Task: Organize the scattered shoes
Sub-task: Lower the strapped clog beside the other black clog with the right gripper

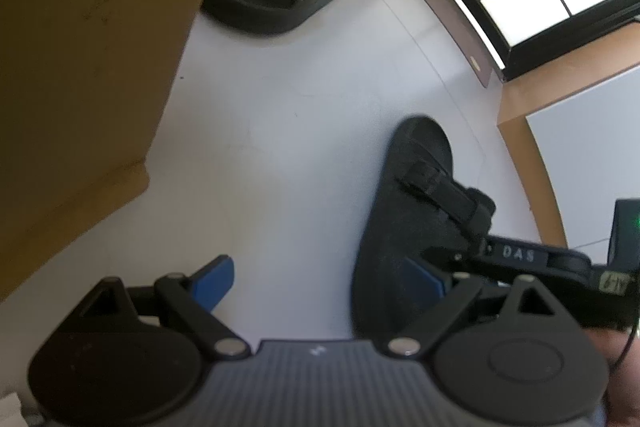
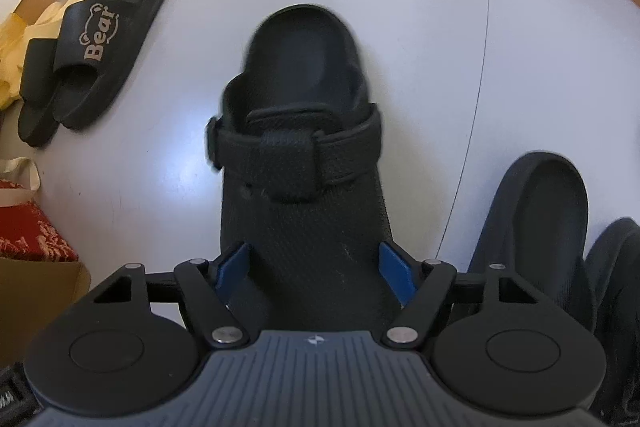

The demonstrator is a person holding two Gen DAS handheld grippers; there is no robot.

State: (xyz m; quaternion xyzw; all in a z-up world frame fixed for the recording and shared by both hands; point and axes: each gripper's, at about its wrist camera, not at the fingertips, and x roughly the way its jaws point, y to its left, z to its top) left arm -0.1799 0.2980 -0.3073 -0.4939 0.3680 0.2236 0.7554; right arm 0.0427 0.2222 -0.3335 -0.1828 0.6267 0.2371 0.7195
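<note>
The white floor [image 2: 160, 187] fills the right wrist view, where a black strapped clog [image 2: 304, 155] lies centre frame, its toe between the right gripper [image 2: 316, 267]'s part-open blue pads, while the left gripper [image 1: 316, 283] gapes empty at lower frame.

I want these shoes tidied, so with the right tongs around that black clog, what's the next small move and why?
Probably close the right tongs fully on the black clog before lifting. The blue pads sit at both sides of its toe end, but firm contact isn't clear. The left tongs are open and hold nothing.
</note>
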